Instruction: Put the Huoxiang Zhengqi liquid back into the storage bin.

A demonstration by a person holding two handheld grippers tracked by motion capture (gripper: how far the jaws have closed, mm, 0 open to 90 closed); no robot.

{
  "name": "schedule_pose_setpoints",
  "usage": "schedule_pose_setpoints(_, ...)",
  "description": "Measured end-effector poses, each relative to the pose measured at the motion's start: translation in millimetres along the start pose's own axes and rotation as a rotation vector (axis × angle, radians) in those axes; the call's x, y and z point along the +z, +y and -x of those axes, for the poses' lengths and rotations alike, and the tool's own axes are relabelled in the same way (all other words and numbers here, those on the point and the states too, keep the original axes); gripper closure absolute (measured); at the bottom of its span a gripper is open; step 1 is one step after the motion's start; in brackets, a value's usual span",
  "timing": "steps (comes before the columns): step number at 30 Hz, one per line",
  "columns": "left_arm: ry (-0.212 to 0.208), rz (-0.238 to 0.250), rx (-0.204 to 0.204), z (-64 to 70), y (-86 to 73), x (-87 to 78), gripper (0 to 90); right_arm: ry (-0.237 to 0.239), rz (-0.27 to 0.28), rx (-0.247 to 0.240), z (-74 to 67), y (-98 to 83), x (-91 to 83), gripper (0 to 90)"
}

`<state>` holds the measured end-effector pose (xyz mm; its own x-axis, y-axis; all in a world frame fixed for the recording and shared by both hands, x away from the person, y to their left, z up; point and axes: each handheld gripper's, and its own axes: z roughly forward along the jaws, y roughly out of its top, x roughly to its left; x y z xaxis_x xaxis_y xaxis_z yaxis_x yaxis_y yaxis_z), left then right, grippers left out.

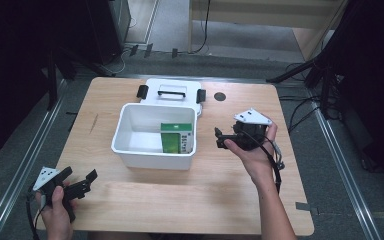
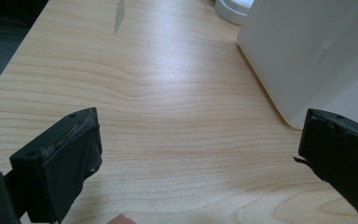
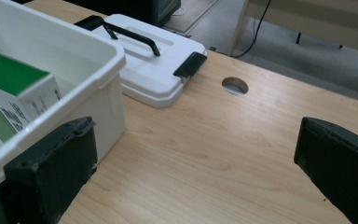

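Note:
A white plastic bin point(image 1: 130, 150) stands open in the middle of the wooden table, with a green and white carton point(image 1: 176, 137) lying inside at its right end. Its white lid point(image 1: 172, 95), with a black handle and black clips, lies flat behind it. My right gripper point(image 1: 219, 138) hovers just right of the bin, open and empty, pointing at the bin's right wall. In the right gripper view the gripper point(image 3: 196, 135) has the bin point(image 3: 74, 56), carton point(image 3: 9, 74) and lid point(image 3: 144, 65) on its left. My left gripper point(image 1: 80, 175) rests open near the front left corner; its own view point(image 2: 200, 126) shows bare wood between the jaws and the bin's wall point(image 2: 307, 56) at right.
A round cable hole point(image 1: 220, 96) sits in the tabletop right of the lid, and it also appears in the right gripper view as the hole point(image 3: 235, 86). Bare wood lies in front of the bin and along the right side. Dark stands and cables surround the table.

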<state>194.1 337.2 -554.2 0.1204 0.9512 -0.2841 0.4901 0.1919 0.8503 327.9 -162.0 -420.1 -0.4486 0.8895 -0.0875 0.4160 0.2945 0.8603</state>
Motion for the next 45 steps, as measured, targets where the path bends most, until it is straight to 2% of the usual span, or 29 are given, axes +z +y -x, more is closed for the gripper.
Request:
schedule_pose_setpoints(1,0.000,0.000,0.000,0.0,0.0,0.0,0.0,0.000,0.000,0.000,0.0,0.0,0.0,0.0)
schedule_pose_setpoints(2,0.000,0.000,0.000,0.1,0.0,0.0,0.0,-0.005,0.011,0.015,3.2,-9.2,-1.0,0.0)
schedule_pose_setpoints(4,0.001,0.000,0.000,0.1,0.0,0.0,0.0,-0.007,0.012,0.018,4.9,-13.6,-1.5,0.0)
schedule_pose_setpoints(6,0.001,0.000,0.000,0.1,0.0,0.0,0.0,-0.022,0.019,0.029,10.5,-26.9,-3.5,0.0)
schedule_pose_setpoints(17,0.002,-0.002,0.002,0.5,0.0,0.0,0.0,-0.040,0.006,0.066,28.2,-71.3,-11.5,0.0)
schedule_pose_setpoints(20,0.003,-0.001,0.003,0.7,-0.1,0.1,0.0,-0.058,-0.002,0.077,31.9,-83.4,-13.9,0.0)
schedule_pose_setpoints(26,0.004,0.001,0.003,0.9,-0.1,0.2,0.0,-0.066,-0.006,0.090,38.9,-99.6,-18.7,0.0)
schedule_pose_setpoints(34,0.006,0.000,0.004,1.0,-0.1,0.1,0.0,-0.100,-0.012,0.111,50.4,-127.9,-28.9,0.0)
schedule_pose_setpoints(45,0.006,0.000,0.006,1.3,-0.2,0.1,0.0,-0.107,-0.017,0.156,61.3,-161.6,-47.4,0.0)
